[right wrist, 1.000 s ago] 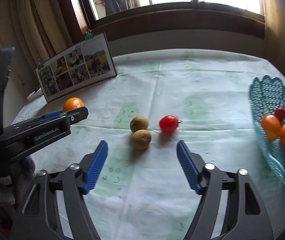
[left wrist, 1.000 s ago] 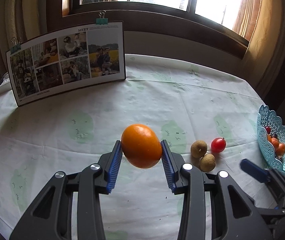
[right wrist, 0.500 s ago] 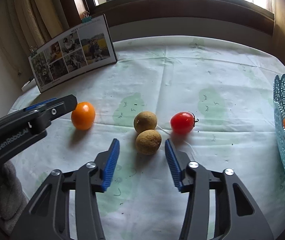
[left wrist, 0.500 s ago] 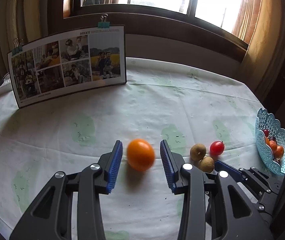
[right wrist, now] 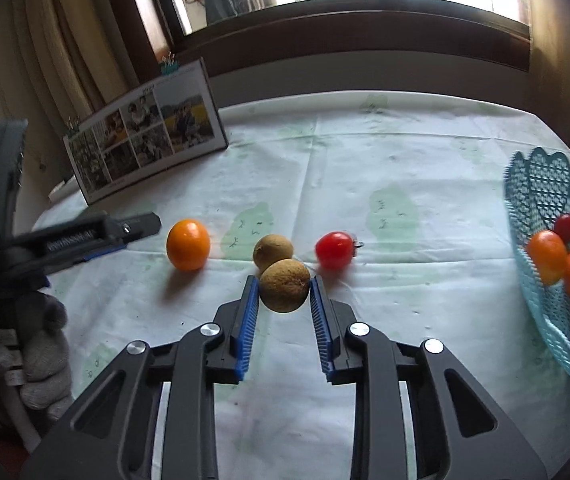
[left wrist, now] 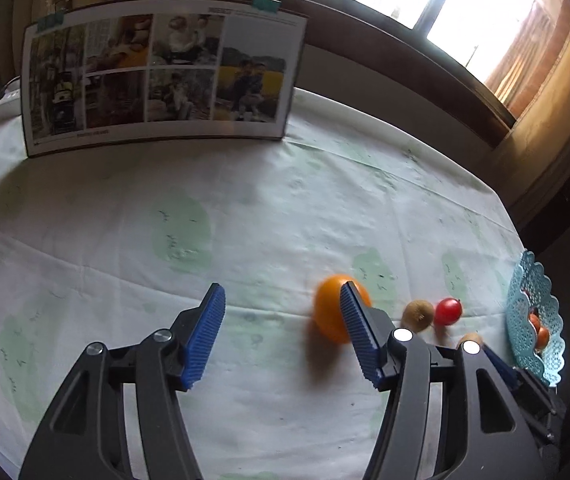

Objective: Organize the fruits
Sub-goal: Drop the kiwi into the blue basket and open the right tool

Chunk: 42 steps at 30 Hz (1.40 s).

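1. Pinching the nearer brown fruit [right wrist: 285,286] between both blue pads of the right gripper [right wrist: 285,308], fruit seated at the fingertips, likely so it can be carried without rolling.
2. Opening on the left: left gripper [left wrist: 281,334] with jaws spreading and nothing between the pads; orange [left wrist: 331,308] resting on the tablecloth [left wrist: 245,216], partly hidden behind the right-hand finger [left wrist: 359,334], apparently set free rather than held.
3. Sitting on the cloth just beyond the held fruit: a second brown fruit [right wrist: 273,249], looking close enough to touch it, though contact hard to confirm; red cherry tomato [right wrist: 335,249] a little to its right, apart from both.
4. Standing at the right edge of the table: turquoise lattice basket [right wrist: 541,184], already holding several orange and red fruits, so probably the collecting place for the loose ones.
5. Propped at the far left, against the wall below the window: a clipped photo board [left wrist: 161,76], well clear of the fruit.
6. Judging the next need: a lift clear of the neighbouring brown fruit, then a carry rightward to the basket; round fruit held only at the tips could slip.
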Motion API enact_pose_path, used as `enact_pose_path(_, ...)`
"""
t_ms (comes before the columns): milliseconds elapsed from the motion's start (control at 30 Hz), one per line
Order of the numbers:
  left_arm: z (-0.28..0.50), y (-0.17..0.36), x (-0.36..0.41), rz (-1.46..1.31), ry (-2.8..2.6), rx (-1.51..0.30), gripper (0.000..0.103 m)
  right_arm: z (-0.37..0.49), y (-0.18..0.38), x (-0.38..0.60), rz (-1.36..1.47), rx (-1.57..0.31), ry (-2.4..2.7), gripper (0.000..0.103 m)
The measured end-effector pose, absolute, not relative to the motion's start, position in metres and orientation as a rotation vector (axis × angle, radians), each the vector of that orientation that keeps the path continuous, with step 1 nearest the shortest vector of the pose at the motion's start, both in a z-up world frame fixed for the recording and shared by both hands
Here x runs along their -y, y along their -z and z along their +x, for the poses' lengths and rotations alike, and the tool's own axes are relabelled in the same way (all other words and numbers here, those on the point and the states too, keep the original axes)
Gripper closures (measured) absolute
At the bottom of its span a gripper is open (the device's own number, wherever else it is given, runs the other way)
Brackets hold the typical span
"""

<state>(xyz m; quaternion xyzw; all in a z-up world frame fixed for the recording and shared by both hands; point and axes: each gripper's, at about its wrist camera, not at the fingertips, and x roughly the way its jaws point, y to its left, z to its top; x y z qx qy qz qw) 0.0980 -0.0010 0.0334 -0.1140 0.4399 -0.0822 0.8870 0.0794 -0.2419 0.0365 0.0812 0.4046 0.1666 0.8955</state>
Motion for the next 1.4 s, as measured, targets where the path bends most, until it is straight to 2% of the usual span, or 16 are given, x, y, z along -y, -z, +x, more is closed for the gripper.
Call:
enact_pose_path(133, 0.093, -0.035, 0.013, -0.232, 0.214, -0.900, 0.039, 0.070, -0.043, 0.258, 0.191, -0.816, -0.314, 0.076)
enact_pose_path(400, 0.090, -0.025, 0.045, -0.129, 0.266, -0.903, 0.039, 0.053, -0.058, 0.307, 0.260, -0.752, -0.221, 0.076)
enact_pose_path(500, 0.092, -0.021, 0.048, -0.108, 0.259, -0.911, 0.047, 0.048, -0.062, 0.326, 0.285, -0.732, -0.179, 0.076)
enact_pose_path(633, 0.095, -0.016, 0.048, -0.102, 0.255, -0.928, 0.064, 0.042, -0.065, 0.351, 0.319, -0.709, -0.125, 0.076)
enact_pose_path(967, 0.090, -0.023, 0.052, -0.061, 0.253, -0.892, 0.065, 0.023, -0.063, 0.408, 0.352, -0.660, 0.041, 0.075)
enact_pose_path(1000, 0.088, -0.025, 0.053, -0.058, 0.250, -0.884, 0.066, 0.022, -0.062, 0.411, 0.351, -0.660, 0.056, 0.072)
enact_pose_path(1067, 0.086, -0.028, 0.053, -0.055, 0.247, -0.873, 0.066, 0.016, -0.058, 0.422, 0.353, -0.646, 0.116, 0.054)
enact_pose_path(1133, 0.083, -0.033, 0.053, -0.056, 0.248, -0.860, 0.068, 0.008, -0.055, 0.431, 0.359, -0.628, 0.153, 0.045)
enact_pose_path(1400, 0.067, -0.055, 0.060, -0.024, 0.249, -0.780, 0.069, -0.017, -0.048, 0.447, 0.340, -0.537, 0.287, 0.036)
